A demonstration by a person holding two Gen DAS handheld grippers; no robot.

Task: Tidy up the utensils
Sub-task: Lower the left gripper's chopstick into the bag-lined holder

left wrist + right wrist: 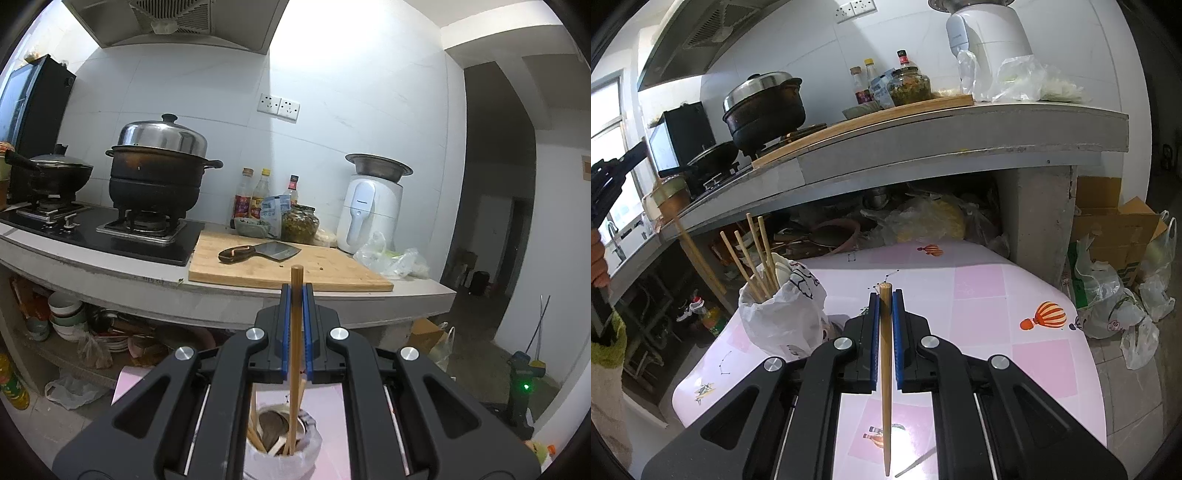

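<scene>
My left gripper (pixel 296 291) is shut on a wooden chopstick (pixel 294 354) held upright, its lower end inside a utensil holder (pixel 281 448) wrapped in a white plastic bag, which also holds other chopsticks and a spoon. My right gripper (pixel 885 297) is shut on another wooden chopstick (pixel 885 387) above the pink table (pixel 1015 332). In the right wrist view the holder (pixel 783 317) stands at the table's left with several chopsticks (pixel 753 254) sticking up. The left gripper (pixel 605 177) shows at the far left edge with its chopstick (pixel 698 254) slanting down.
A grey kitchen counter (pixel 923 147) runs behind the table with a cutting board (pixel 288 264), a cleaver (pixel 258 253), pots (pixel 159 166), bottles and a white appliance (pixel 373 210). Bowls and bags fill the shelf below. Plastic bags (pixel 1115 295) and a cardboard box lie on the floor at right.
</scene>
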